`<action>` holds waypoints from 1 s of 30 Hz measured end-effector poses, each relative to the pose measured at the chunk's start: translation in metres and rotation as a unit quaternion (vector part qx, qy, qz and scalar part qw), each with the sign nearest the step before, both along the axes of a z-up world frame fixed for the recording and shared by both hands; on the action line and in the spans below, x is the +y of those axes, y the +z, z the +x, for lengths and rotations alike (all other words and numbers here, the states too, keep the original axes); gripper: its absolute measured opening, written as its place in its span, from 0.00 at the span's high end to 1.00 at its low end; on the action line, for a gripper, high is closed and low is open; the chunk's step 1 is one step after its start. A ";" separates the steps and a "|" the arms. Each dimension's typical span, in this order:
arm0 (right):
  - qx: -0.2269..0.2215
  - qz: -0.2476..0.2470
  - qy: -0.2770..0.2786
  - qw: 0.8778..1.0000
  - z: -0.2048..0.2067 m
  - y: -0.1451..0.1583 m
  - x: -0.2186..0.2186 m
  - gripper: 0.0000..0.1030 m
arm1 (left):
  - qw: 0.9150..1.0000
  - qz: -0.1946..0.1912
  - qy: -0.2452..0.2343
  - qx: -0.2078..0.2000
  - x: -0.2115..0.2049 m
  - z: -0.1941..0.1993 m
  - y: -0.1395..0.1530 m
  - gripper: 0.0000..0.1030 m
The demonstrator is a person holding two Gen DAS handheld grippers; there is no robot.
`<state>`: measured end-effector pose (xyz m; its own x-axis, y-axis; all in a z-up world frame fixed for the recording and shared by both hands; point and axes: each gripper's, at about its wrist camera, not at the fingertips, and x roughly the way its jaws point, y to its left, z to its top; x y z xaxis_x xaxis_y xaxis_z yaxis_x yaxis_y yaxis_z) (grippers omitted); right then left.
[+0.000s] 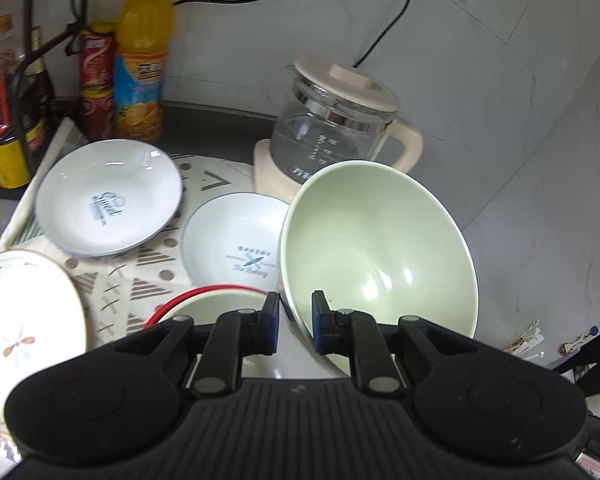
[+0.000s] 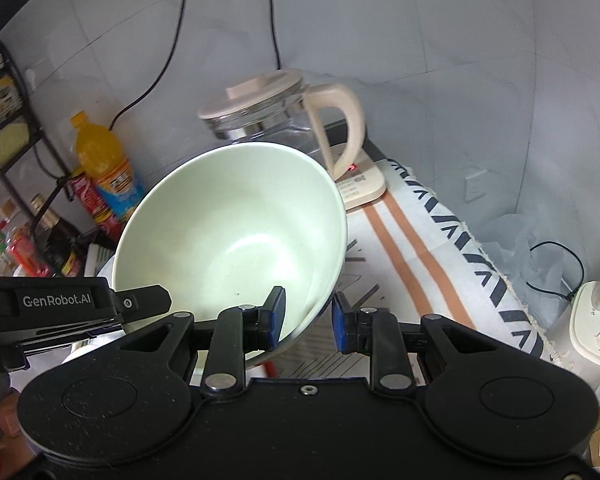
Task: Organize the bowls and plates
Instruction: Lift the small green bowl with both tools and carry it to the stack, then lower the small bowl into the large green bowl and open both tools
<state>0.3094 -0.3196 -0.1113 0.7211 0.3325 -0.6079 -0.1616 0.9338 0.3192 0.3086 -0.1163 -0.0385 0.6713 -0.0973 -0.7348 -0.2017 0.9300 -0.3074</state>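
A: Nearest the lens on the left side is the left gripper [image 1: 296,320]; its jaws are nearly shut and pinch the rim of the pale green bowl [image 1: 380,248], which tips steeply on edge with its hollow facing the camera; nothing is in it.

B: And the right gripper [image 2: 308,322]?

A: Its jaws are only a little apart and clamp the same bowl's rim [image 2: 236,232] at the near edge; one pad sits inside the bowl, the other outside; so both hands hold one bowl, lifted off the cloth.

B: What lies under it?

A: A second bowl with a red rim [image 1: 208,300] just below the left jaws; its inside is pale and looks bare, though most of it is hidden; beyond it a white plate with blue lettering [image 1: 236,240] lies flat on the patterned cloth [image 1: 140,280]; another lettered plate [image 1: 108,196] leans tilted toward the far left; a white plate with a small brown motif [image 1: 20,320] sits at the near left edge.

B: Anything close behind?

A: A glass kettle [image 1: 332,128] with a cream lid on its base, right behind the raised bowl; it seems to hold no water; an orange juice bottle [image 1: 142,64], red cans [image 1: 96,80] and sauce bottles [image 1: 4,120] stand at the far left corner of the worktop against the wall.
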 end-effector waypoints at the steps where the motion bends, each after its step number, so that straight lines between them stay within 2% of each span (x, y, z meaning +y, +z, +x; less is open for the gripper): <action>1: 0.000 0.000 0.003 1.000 -0.003 0.000 0.002 0.76 | 1.000 -0.001 0.004 0.001 0.002 -0.004 0.000 0.86; 14: 0.012 0.003 0.039 0.999 -0.032 -0.009 0.026 0.76 | 0.999 -0.005 0.041 0.022 0.024 -0.044 -0.014 0.86; 30: 0.053 0.002 0.055 0.997 -0.041 -0.034 0.046 0.76 | 0.996 -0.014 0.051 0.074 0.042 -0.053 -0.044 0.85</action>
<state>0.2680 -0.2733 -0.1456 0.6116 0.4085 -0.6776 -0.2279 0.9110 0.3437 0.2555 -0.0745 -0.0825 0.5630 -0.0565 -0.8246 -0.3399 0.8935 -0.2933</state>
